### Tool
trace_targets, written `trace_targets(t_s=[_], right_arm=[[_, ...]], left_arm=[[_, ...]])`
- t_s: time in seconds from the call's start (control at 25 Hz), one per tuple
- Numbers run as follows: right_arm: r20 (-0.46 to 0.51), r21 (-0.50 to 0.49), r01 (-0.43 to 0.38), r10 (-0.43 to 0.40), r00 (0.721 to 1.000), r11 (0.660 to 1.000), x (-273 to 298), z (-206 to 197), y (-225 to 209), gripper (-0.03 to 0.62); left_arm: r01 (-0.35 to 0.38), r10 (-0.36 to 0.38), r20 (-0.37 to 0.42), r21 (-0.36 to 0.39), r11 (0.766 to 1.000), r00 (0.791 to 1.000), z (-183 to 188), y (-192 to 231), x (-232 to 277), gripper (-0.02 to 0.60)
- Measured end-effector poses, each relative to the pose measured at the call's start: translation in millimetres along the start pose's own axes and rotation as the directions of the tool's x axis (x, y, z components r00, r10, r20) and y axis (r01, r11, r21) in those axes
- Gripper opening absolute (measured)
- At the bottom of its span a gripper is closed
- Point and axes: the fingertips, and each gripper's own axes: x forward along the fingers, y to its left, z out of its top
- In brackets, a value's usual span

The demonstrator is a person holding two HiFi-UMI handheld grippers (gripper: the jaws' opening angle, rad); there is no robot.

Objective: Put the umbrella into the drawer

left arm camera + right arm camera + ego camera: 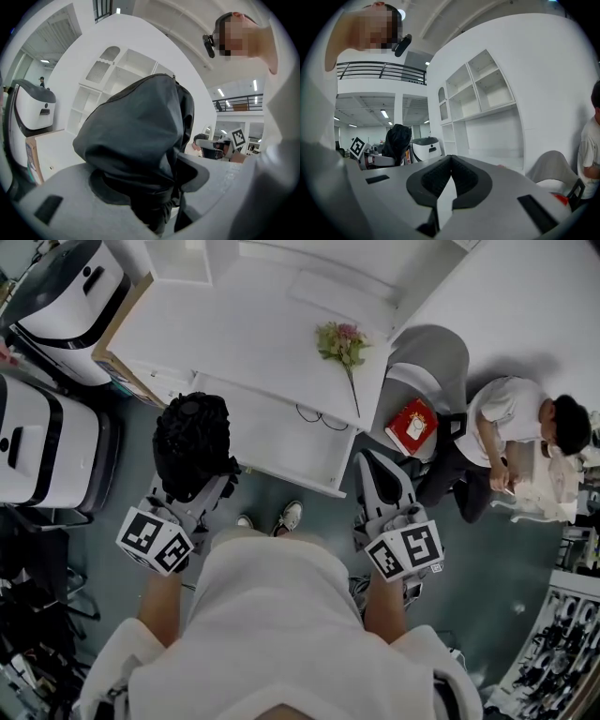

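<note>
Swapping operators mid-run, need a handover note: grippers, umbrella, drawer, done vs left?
Left gripper: jaws shut on the folded black umbrella.
Right gripper: jaws shut, empty.
Drawer: looks pulled open below the white desk, ahead of both grippers; umbrella not in it.
Done: umbrella picked up.
Left: carry it over the drawer, lay it in, release.

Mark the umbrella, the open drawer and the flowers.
umbrella (192, 442), head view, middle of the black folded canopy.
drawer (267, 432), head view, bare white floor inside.
flowers (342, 341), head view, the blossoms.
</note>
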Motion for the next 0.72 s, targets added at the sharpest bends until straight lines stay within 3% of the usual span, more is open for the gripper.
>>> trace_targets(t_s=[0.28, 0.72], right_arm=[[-0.031, 0.042, -0.026, 0.028, 0.999, 0.999, 15.8, -15.8, -33.5, 0.0], [-0.061, 0.081, -0.085, 0.09, 0.994, 0.993, 37.7, -34.8, -52.0, 0.001]], left_arm=[[-0.068, 0.071, -0.055, 0.05, 0.996, 0.996, -7.2, 17.5, 30.8, 0.268], [-0.083, 0.09, -0.165, 0.048, 0.995, 0.982, -48.3, 26.2, 64.7, 0.267]])
